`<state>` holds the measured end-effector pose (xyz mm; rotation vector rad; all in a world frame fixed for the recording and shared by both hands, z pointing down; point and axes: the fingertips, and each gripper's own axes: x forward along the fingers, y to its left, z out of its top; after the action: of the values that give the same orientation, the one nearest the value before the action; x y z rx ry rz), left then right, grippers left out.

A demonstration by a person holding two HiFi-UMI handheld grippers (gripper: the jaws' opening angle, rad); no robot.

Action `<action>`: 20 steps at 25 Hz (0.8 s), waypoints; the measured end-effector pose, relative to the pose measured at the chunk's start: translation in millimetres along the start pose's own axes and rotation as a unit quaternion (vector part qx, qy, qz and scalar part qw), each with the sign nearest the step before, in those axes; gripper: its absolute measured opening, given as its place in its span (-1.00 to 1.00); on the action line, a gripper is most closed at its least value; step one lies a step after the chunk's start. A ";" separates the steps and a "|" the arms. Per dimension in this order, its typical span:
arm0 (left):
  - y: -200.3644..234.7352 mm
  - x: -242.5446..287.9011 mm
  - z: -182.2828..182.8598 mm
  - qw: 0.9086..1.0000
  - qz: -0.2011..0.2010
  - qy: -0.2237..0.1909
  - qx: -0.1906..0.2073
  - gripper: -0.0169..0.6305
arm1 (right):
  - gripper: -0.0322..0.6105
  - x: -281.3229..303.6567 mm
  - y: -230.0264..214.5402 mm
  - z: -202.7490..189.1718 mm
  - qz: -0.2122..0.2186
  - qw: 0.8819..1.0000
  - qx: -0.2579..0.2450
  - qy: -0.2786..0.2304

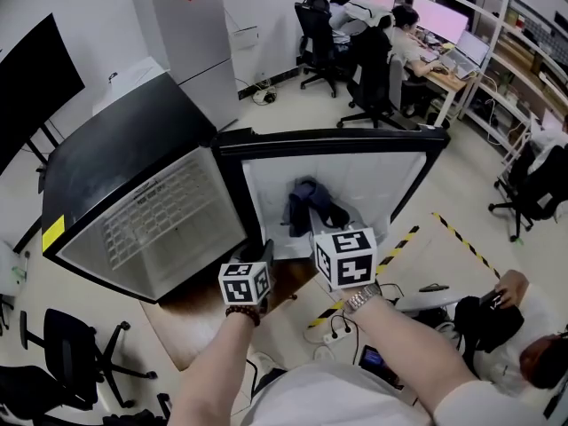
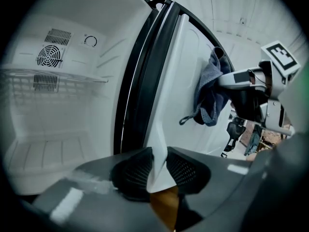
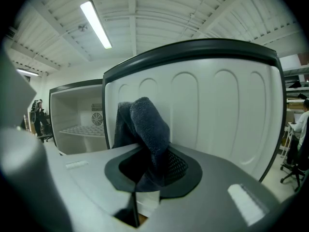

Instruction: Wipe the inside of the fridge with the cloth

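Note:
The small black fridge (image 1: 124,153) stands open, its white inside and wire shelf (image 1: 155,216) facing me. Its door (image 1: 355,180) is swung out to the right, white liner showing. My left gripper (image 1: 266,251) is shut on the door's lower edge, and the white edge sits pinched between the pads (image 2: 159,166). A dark blue-grey cloth (image 1: 306,204) rests against the door liner, with my right gripper (image 1: 312,231) shut on it. In the right gripper view the cloth (image 3: 145,124) bunches up out of the jaws (image 3: 152,166) in front of the liner (image 3: 217,105). The left gripper view has the cloth (image 2: 210,95) hanging on the door (image 2: 178,81).
A fan grille (image 2: 48,56) and wire shelf (image 2: 48,79) are inside the fridge. A tall white cabinet (image 1: 191,34) stands behind. People sit at desks (image 1: 399,34) at the back. A power strip (image 1: 337,331) and striped floor tape (image 1: 461,238) lie on the floor. An office chair (image 1: 67,353) is at lower left.

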<state>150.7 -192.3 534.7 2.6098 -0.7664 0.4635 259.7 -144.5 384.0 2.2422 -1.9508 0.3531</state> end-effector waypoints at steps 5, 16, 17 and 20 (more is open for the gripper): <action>0.7 -0.2 -0.3 1.000 0.004 -0.003 -0.005 -0.65 | -0.70 -11.5 -23.9 -2.4 -0.020 1.000 0.005 -0.001; 1.5 -1.1 -0.7 1.000 0.011 -0.008 -0.012 -0.65 | -0.70 -36.5 -82.5 -8.8 -0.074 0.997 0.018 0.000; 1.8 -1.1 -0.8 1.000 0.011 -0.008 -0.012 -0.65 | -0.70 -38.5 -87.0 -9.9 -0.078 0.997 0.019 0.000; 2.2 -1.3 -0.6 1.000 0.012 -0.010 -0.011 -0.65 | -0.70 -45.1 -101.8 -12.1 -0.093 0.995 0.023 0.001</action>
<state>148.3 -193.2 535.3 2.5903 -0.8065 0.4346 353.6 -83.7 387.6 2.4270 -1.7319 0.3782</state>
